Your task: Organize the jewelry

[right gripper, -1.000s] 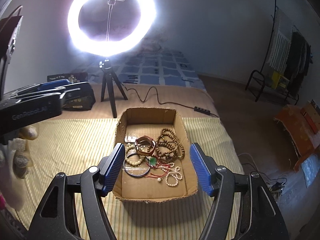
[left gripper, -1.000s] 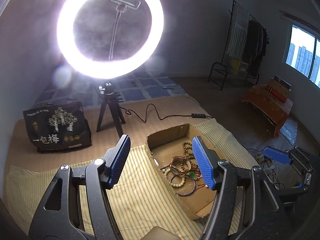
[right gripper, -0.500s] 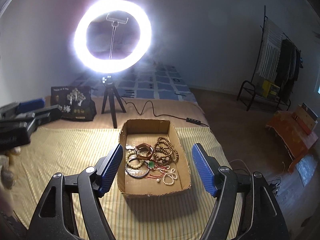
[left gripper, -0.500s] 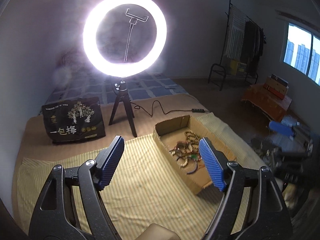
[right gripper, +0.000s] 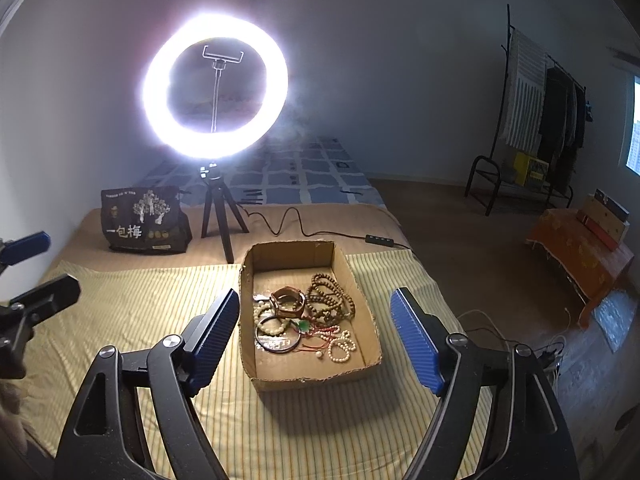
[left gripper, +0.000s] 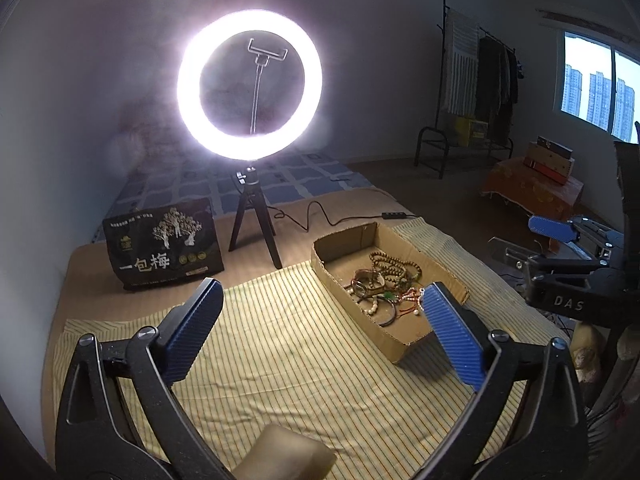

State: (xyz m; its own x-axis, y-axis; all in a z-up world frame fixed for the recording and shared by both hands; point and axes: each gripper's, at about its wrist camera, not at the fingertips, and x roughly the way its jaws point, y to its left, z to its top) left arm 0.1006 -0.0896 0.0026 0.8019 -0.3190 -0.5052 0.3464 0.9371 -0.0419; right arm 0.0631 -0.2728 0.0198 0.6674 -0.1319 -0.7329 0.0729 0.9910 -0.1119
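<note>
1. The right tool (right gripper: pixel 314 338) hangs released, its blue pads spread wide with nothing between them. It sits higher and farther back from the cardboard box (right gripper: pixel 370 364) than a second ago, when its pads flanked the box closely.
2. The left tool (left gripper: pixel 322 330) is likewise spread and empty, over the striped cloth (left gripper: pixel 280 360) on the bed. It too has drawn back and swung left within the last second, so the box now lies off its right pad.
3. The jewelry (right gripper: pixel 304 320) is heaped in the middle of the box: pale bead bracelets, a dark bangle (right gripper: pixel 278 342), a brown band (right gripper: pixel 288 300), a long strand of wooden beads (right gripper: pixel 332 300) and red cords with a green stone, all touching or overlapping.
4. Both tools retreating empty from a tangled pile fits either a pause before reaching in or a withdrawal after gathering the pieces there. The pictures do not settle which.
5. Behind the box stand the ring light (right gripper: pixel 216 88) on its tripod and a black printed bag (left gripper: pixel 162 250).
</note>
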